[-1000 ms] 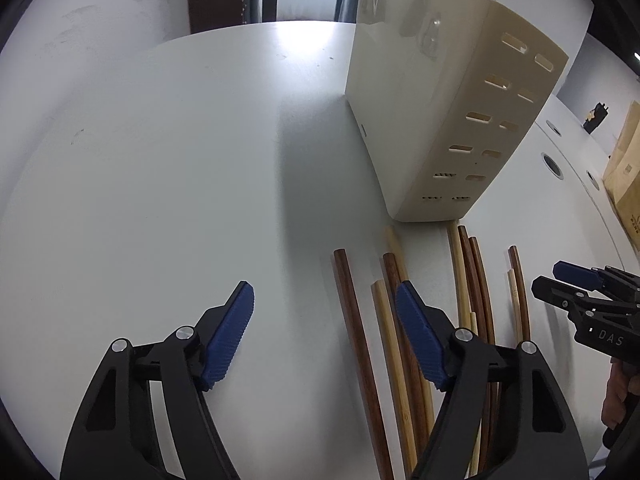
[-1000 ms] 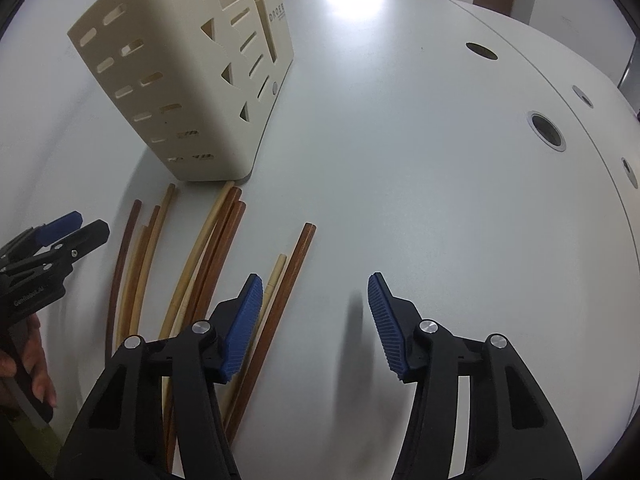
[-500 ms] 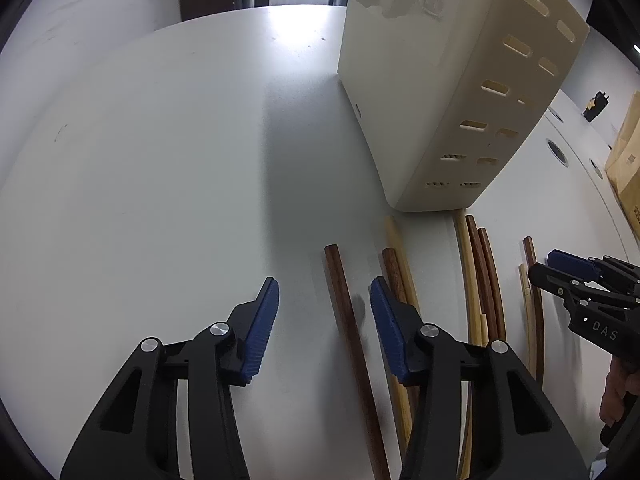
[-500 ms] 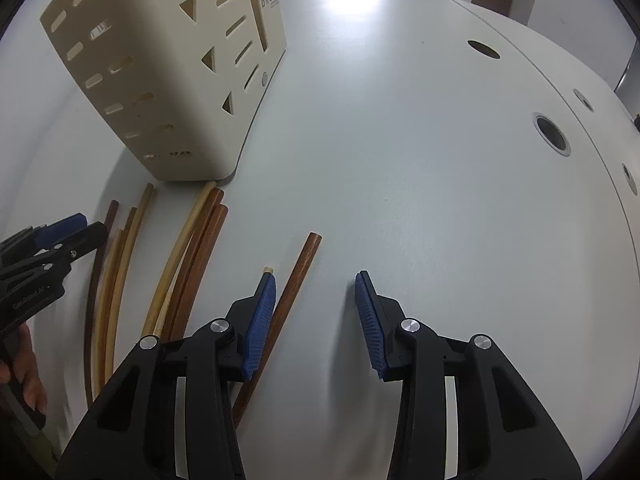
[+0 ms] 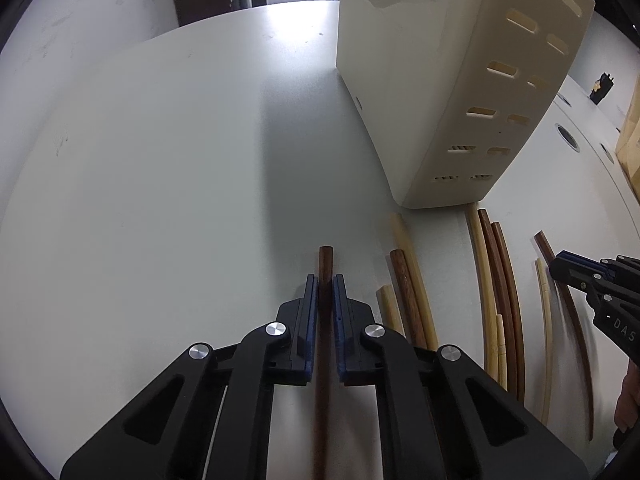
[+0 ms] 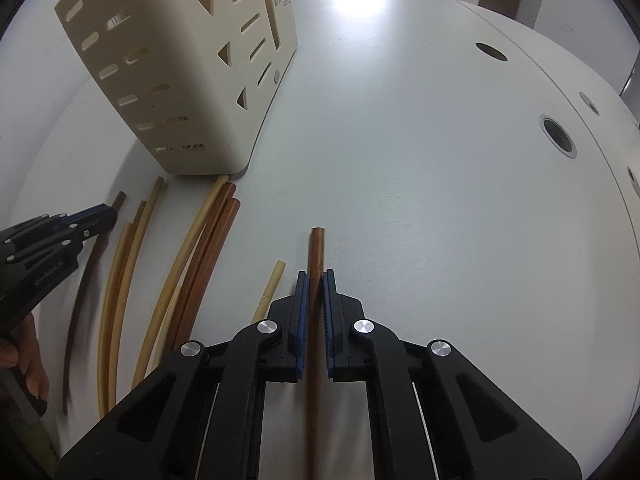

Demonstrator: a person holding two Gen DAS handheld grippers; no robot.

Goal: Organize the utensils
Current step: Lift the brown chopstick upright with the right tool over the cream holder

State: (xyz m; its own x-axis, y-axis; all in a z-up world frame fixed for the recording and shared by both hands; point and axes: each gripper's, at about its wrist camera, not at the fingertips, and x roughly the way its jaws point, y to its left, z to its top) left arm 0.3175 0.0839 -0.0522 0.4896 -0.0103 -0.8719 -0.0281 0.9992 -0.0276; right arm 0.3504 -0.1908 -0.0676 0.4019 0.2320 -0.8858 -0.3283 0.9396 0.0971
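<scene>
The left gripper [image 5: 325,280] is nearly closed, its 2 blue pads [image 5: 309,300] pressed against a dark brown chopstick [image 5: 325,258]. The stick runs straight between the fingers, and its blunt end pokes out just past the fingertips. Below the pads it passes back under the gripper body, slightly blurred.

The right gripper [image 6: 315,276] is drawn in just as narrowly, pads [image 6: 303,304] clamped on a reddish-brown chopstick [image 6: 317,248]. That stick also lies along the fingers, and its flat tip reaches further beyond the pads than the left one does.

Right of the left gripper lie the loose chopsticks [image 5: 408,300]: 3 close by, pale and dark mixed, then a bundle of pale and dark ones well to the right. In the right wrist view the same pile [image 6: 200,256] lies to the left of the gripper, and 1 short pale stick [image 6: 272,288] sits just beside its left finger. All are round wooden sticks, some light tan, some dark brown.

The cream holder [image 5: 440,92] stands upright ahead and to the right of the left gripper, and ahead-left of the right one [image 6: 172,64]. It has slotted walls, and its base is near the sticks' far ends. Everything rests on a white table [image 6: 420,160].
</scene>
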